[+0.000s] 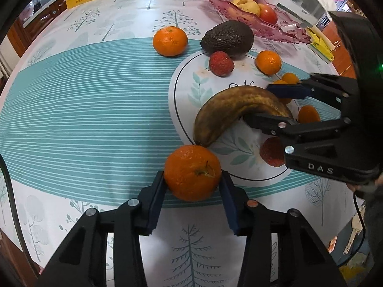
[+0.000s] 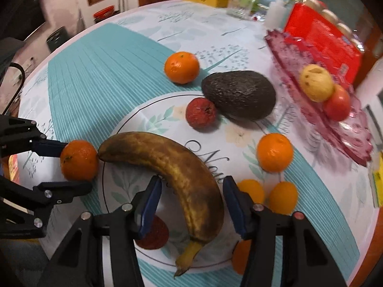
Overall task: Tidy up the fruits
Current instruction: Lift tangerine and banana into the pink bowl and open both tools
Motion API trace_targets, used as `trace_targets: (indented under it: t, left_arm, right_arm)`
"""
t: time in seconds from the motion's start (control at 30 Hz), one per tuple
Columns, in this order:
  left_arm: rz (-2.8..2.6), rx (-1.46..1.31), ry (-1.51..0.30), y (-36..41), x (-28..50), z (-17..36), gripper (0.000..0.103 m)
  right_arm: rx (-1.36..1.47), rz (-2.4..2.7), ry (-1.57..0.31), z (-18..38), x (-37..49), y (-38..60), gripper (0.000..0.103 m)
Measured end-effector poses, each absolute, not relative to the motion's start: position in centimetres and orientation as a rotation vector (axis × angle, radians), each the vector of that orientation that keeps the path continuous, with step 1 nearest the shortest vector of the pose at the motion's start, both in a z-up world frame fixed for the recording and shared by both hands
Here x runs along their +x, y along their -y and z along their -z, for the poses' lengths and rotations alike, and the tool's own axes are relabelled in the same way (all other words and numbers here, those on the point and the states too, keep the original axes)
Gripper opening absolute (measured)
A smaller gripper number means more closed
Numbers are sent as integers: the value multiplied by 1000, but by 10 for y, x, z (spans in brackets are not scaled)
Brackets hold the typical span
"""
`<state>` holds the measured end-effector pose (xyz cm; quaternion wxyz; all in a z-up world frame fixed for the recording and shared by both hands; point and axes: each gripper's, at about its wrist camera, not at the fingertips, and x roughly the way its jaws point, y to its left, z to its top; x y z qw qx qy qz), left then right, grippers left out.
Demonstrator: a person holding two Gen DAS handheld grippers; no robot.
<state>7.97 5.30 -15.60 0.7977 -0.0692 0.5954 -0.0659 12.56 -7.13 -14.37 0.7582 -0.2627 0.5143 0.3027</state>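
A: Left wrist view has the left gripper [image 1: 192, 186] closed onto a mandarin [image 1: 192, 172], both pads touching its sides, near the tabletop's [image 1: 83, 119] front edge.

B: And the right gripper [image 2: 192, 203]?

A: Wide apart, straddling the browned banana [image 2: 172, 174] mid-tabletop, neither pad touching it yet.

B: What worries you?

A: The banana's tip touches the held mandarin, so lifting the mandarin may nudge the banana out from between the pads. It looks overripe, so a hard squeeze could split it. The pink fruit dish [image 2: 335, 129] at the far right corner already holds fruit; a careless drop might knock them.
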Motion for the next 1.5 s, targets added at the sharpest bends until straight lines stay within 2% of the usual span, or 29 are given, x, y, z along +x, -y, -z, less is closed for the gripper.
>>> trace_targets:
  t: [0.37,0.53,0.87,1.07,1.5]
  left_arm:
    - [135,-206,-1273,-67,73,152,43]
    - [102,-214,-1269,-69,76,151,42]
    - [70,-197,-1225,-66,82,133,42]
    - [88,-178,-1149,-59,94,91,42]
    - [130,40,-919,-24,145,-60,42]
  right_arm:
    - [-668,-803,-1083,148,128,62,49]
    - [-658,-781,-1056,145,124,67,35]
    - [-527,-688,-971,113,118,89,35]
    - [-441,-615,-900,69,114,107,35]
    - [-278,-416,-770,-49,126,160,35]
